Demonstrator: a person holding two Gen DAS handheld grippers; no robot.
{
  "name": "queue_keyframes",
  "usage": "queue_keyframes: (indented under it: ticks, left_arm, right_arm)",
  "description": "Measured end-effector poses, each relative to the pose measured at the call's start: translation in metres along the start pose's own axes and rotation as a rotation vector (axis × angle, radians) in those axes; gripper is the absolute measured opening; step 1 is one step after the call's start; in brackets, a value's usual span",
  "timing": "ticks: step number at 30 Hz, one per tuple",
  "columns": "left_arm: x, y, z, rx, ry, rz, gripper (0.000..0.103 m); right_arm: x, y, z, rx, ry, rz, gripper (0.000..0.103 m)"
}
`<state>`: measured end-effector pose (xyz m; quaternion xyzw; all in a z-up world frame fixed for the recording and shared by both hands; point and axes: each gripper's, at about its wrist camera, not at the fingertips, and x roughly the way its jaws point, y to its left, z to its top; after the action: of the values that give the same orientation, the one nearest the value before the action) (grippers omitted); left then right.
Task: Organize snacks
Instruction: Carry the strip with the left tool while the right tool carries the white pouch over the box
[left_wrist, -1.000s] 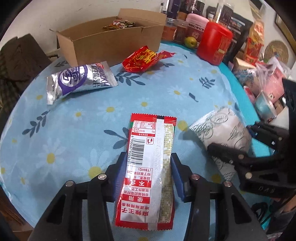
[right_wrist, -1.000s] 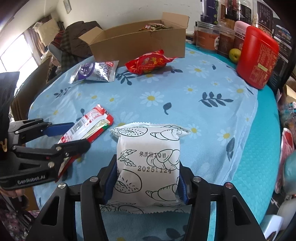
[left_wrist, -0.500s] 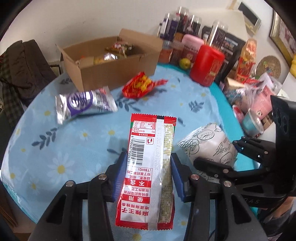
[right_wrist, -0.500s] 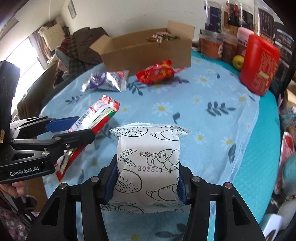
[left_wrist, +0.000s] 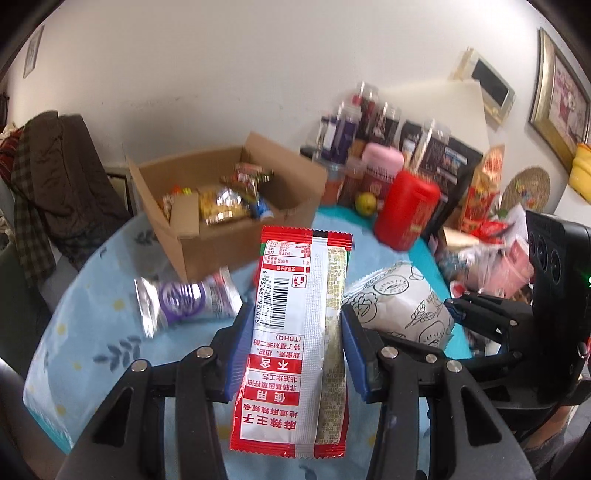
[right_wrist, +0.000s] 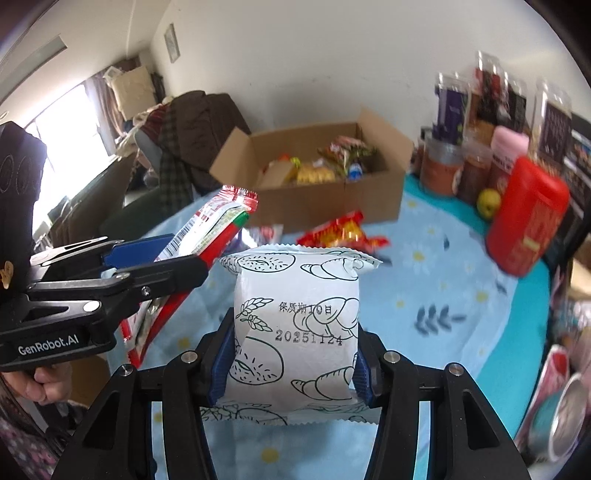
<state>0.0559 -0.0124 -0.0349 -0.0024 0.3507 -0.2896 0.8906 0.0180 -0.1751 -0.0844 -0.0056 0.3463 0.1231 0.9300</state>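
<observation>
the left gripper (left_wrist: 293, 345) is clenched on a long red and white snack packet (left_wrist: 295, 343), its blue pads pressing the two long edges about half way along. the packet stands upright between the fingers, barcode side to the camera, and it is lifted clear of the table. just beside it, the right gripper (right_wrist: 293, 363) is clenched on a white bread packet (right_wrist: 295, 332) printed with line drawings of croissants and a date stamp; this packet also hangs above the table (right_wrist: 461, 295), which has a light blue cloth with daisies. in the right wrist view a hand (right_wrist: 48, 380) shows under the left gripper.

farther on, a silver and purple snack bag (left_wrist: 184, 301) lies flat on the cloth. near it, in the right wrist view, a red and yellow snack bag (right_wrist: 343, 234) lies just in front of an open cardboard box (left_wrist: 236, 236). the box stands at the far side of the table and already holds several snacks. to the right of the box are a red canister (right_wrist: 528, 218), a small green fruit (right_wrist: 488, 203) and a row of jars and bottles against the wall. behind the box, on the left, dark clothes (left_wrist: 62, 184) are piled up.
</observation>
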Motion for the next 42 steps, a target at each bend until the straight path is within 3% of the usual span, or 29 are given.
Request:
queue_keyframes:
  ticks: [12, 25, 33, 42]
  left_arm:
    - [0.007, 0.020, 0.080, 0.062, -0.122, 0.037, 0.046]
    - [0.034, 0.050, 0.158, 0.107, -0.206, 0.097, 0.046]
    - [0.062, 0.070, 0.192, 0.105, -0.216, 0.123, 0.046]
    - [0.110, 0.094, 0.214, 0.082, -0.156, 0.172, 0.046]
  right_arm:
    - [0.009, -0.004, 0.079, -0.057, -0.098, 0.021, 0.053]
    - [0.049, -0.015, 0.170, -0.132, -0.177, 0.033, 0.053]
    - [0.078, -0.025, 0.210, -0.170, -0.190, 0.025, 0.053]
    - [0.122, -0.038, 0.230, -0.182, -0.146, 0.040, 0.053]
